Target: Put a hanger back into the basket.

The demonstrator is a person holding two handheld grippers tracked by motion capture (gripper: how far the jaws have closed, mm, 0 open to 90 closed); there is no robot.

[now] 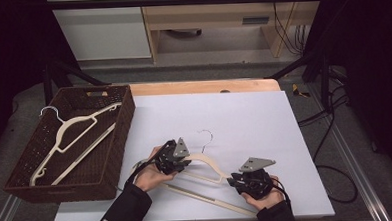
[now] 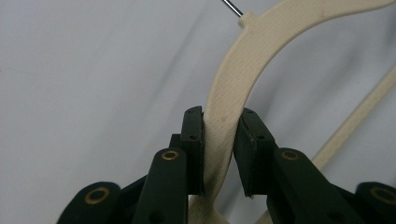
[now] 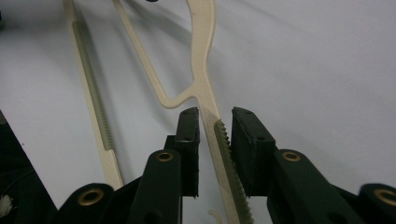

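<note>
Your right gripper (image 1: 237,179) straddles the cream hanger's (image 1: 206,162) arm on the desk (image 1: 244,118), jaws slightly parted. Beyond it, your left gripper (image 1: 182,163) clamps the hanger's other shoulder. Farther left, a basket (image 1: 118,144) holds another hanger (image 1: 72,128).

White board on a wooden table

A white board (image 1: 244,113) covered the wooden table (image 1: 203,86), whose bare edge showed along the far side. On the board lay a cream hanger (image 1: 206,162) with a metal hook, near the front. A brown woven basket (image 1: 116,144) sat at the left, overlapping the board's left edge.
</note>
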